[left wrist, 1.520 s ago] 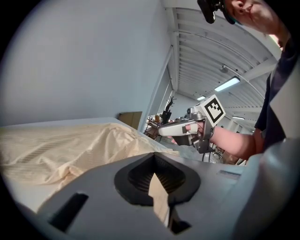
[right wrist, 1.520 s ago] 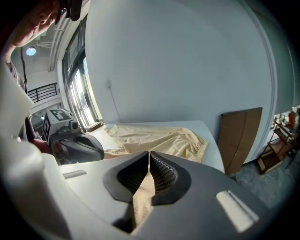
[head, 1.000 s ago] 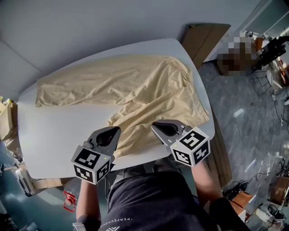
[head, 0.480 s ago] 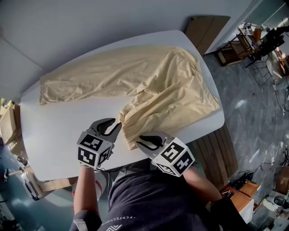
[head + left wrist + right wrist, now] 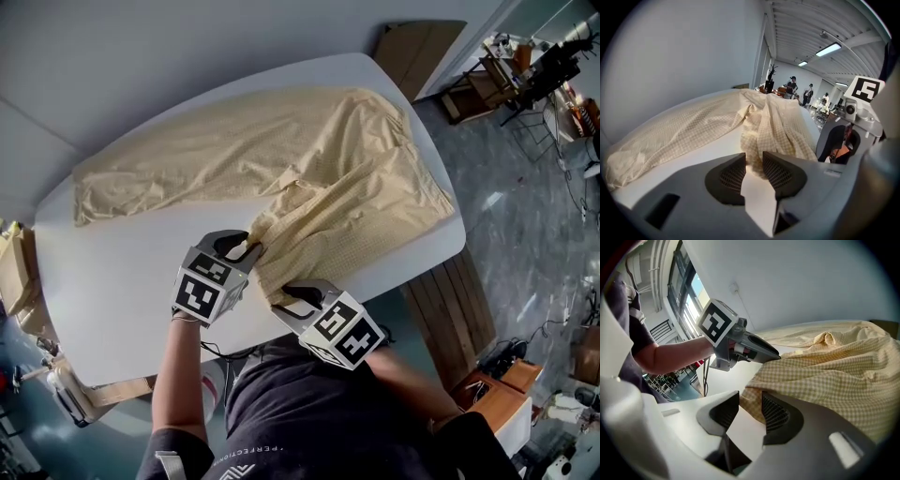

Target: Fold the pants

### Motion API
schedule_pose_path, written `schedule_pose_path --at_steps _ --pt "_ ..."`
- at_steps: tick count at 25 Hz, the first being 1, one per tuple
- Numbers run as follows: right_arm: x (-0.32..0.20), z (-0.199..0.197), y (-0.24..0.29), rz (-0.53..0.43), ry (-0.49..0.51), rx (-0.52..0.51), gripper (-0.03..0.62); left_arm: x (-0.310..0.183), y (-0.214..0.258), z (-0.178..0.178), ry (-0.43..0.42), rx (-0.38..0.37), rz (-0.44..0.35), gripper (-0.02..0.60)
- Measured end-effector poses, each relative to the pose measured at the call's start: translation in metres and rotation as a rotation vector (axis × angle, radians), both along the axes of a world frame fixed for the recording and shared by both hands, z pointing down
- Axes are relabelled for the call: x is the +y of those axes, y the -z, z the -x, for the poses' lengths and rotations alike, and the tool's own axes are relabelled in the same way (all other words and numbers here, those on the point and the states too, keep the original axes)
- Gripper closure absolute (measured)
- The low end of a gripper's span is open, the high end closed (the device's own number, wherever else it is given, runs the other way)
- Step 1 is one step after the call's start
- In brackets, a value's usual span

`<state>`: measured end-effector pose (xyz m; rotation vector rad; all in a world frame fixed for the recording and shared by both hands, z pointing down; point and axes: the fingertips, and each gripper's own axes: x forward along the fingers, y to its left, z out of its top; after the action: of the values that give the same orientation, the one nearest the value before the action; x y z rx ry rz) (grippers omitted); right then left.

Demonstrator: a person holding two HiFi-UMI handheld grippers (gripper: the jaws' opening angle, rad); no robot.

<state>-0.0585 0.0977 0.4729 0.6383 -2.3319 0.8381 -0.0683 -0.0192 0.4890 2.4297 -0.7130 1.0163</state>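
Pale yellow checked pants [image 5: 347, 178] lie spread on the white table [image 5: 122, 272], one leg stretched to the far left and the other bunched toward me. My left gripper [image 5: 249, 246] is at the left corner of that near leg's end. Its jaws have just been opening, and the hem [image 5: 754, 140] lies loose between its pads. My right gripper [image 5: 279, 302] is at the hem's near corner, low over the table's front edge. It has also just been opening, and a corner of fabric [image 5: 752, 399] lies in the gap. Neither pair of pads presses the cloth.
Wooden planks [image 5: 450, 309] lie on the floor at the right of the table. A brown board [image 5: 422, 56] leans at the far right corner. Cardboard boxes [image 5: 14, 272] stand at the left end. Several people [image 5: 790, 86] stand far off across the room.
Both grippers have come down to the end of the near leg, the right one moving left. Their jaws now stand wider apart, and the leg end looks more bunched.
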Motion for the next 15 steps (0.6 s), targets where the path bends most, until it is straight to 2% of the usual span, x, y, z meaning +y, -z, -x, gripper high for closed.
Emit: schedule_pose_path --at_steps 8,12,15 --pt "0.002 0.001 -0.013 0.025 -0.020 0.027 0.465 0.004 -0.010 0.000 -0.079 -0.096 -0.015 0.507" --pt "0.002 0.000 -0.019 0.033 -0.023 0.049 0.465 -0.001 -0.010 0.003 -0.050 -0.104 -0.016 0.553" --pt "0.002 -0.001 -0.020 0.034 -0.019 0.057 0.470 -0.006 -0.005 0.009 -0.013 -0.105 -0.038 0.563"
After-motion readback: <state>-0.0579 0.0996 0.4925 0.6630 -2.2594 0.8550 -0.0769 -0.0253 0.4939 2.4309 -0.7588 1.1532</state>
